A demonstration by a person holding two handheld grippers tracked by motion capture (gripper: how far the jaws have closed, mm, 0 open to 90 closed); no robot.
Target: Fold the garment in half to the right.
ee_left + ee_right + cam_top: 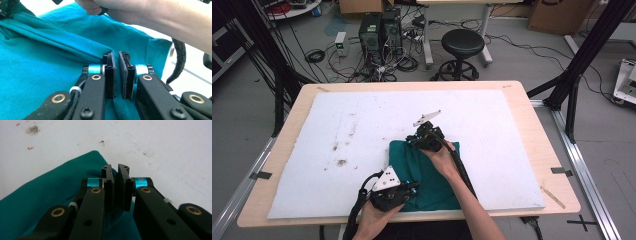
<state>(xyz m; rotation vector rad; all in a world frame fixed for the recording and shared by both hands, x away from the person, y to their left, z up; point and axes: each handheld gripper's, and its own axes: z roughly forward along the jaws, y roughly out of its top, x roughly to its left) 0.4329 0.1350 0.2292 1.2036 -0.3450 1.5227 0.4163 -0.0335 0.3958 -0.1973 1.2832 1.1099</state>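
Both tools are gripping the teal cloth (432,175) lying on the white-covered worktop (362,130): left tool (116,75) clamping its near edge, right tool (115,192) clamping its far corner

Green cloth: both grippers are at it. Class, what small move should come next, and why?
Probably lift both grippers together and carry the fold over. The left gripper is shut on the cloth at its near edge, the right gripper on its far corner, and the cloth lies bunched on the white mat.
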